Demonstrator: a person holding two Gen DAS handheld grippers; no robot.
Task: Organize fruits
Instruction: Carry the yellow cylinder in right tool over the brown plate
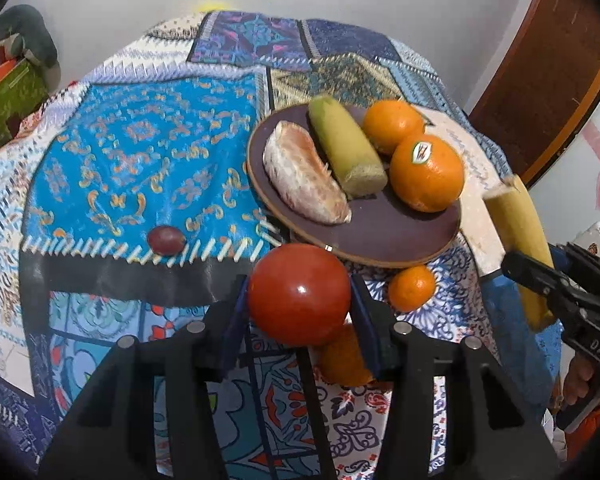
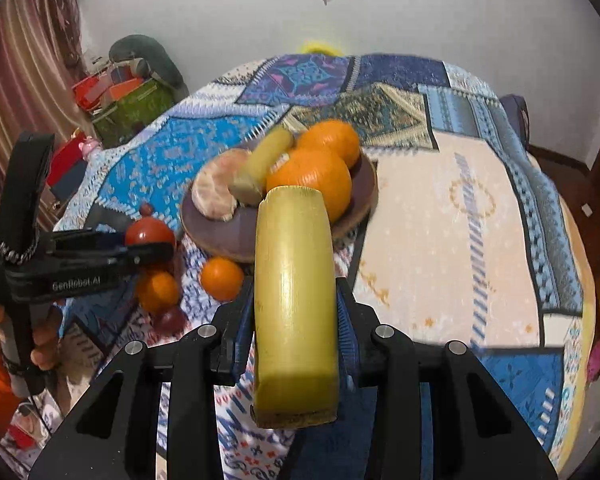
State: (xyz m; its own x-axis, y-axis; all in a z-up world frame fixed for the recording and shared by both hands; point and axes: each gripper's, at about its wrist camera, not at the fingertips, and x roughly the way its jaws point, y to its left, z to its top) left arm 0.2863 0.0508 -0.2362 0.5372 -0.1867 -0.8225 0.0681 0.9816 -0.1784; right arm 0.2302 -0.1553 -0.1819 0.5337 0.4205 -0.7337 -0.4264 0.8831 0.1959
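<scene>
My left gripper [image 1: 299, 294] is shut on a red tomato [image 1: 299, 294] and holds it above the table, just in front of the dark round plate [image 1: 380, 236]. The plate holds a peeled citrus piece [image 1: 304, 174], a green-yellow cane piece [image 1: 346, 146] and two oranges [image 1: 426, 172]. My right gripper [image 2: 296, 316] is shut on a yellow cane piece [image 2: 296, 300], held right of the plate; it also shows in the left wrist view [image 1: 520, 240]. Two small oranges [image 1: 412, 288] and a dark red grape [image 1: 166, 240] lie on the cloth.
The round table has a patterned blue patchwork cloth [image 1: 140, 140]. A second grape [image 2: 170, 318] lies near the small oranges [image 2: 158, 290]. Boxes and clutter [image 2: 132, 96] stand beyond the far left edge. A wooden door [image 1: 548, 76] is at the right.
</scene>
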